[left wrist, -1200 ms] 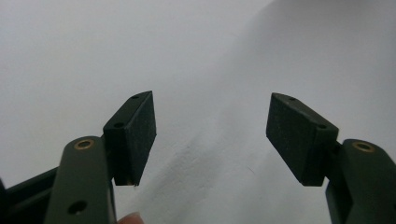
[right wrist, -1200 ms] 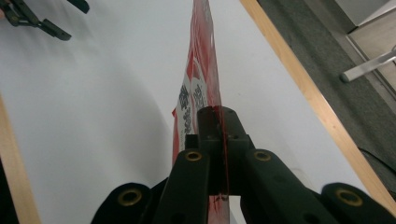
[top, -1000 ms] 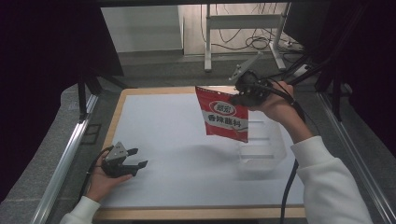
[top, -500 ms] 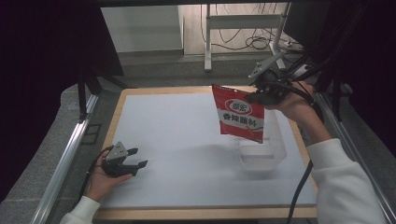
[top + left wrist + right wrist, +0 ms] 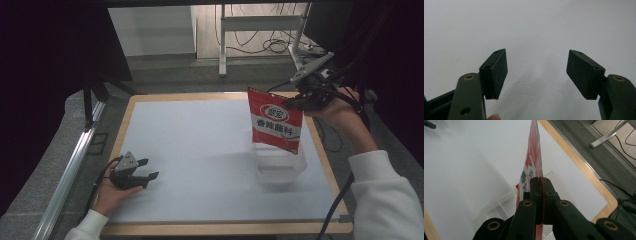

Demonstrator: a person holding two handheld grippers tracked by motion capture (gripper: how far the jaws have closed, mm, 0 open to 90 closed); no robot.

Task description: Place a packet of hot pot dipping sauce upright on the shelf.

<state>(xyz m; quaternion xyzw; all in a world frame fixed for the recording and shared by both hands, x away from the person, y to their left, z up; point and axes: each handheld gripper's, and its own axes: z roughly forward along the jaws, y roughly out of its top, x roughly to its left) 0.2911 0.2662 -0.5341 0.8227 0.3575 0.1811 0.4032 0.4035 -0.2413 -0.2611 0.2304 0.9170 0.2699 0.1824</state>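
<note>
Hanging from the right gripper (image 5: 296, 101), a red packet (image 5: 275, 121) stood upright over the right side of the white table (image 5: 200, 145), its long axis running top to bottom. The jaws were pinched shut on its upper right corner, so the packet hung below and to the left of the gripper in the high view, printed face toward the person. Its lower edge reached the mouth of a clear plastic tub (image 5: 280, 169) set on the table near the right edge; whether it touched the tub could not be told. Seen in the right gripper view, the packet (image 5: 533, 160) ran edge-on, straight away from the closed jaws, with the tub (image 5: 499, 207) beneath it.

At the near left of the table the left gripper (image 5: 144, 170) rested low in the person's left hand (image 5: 107, 192), well apart from the packet. Its jaws stood wide, the pads (image 5: 498, 71) holding nothing over bare white surface
</note>
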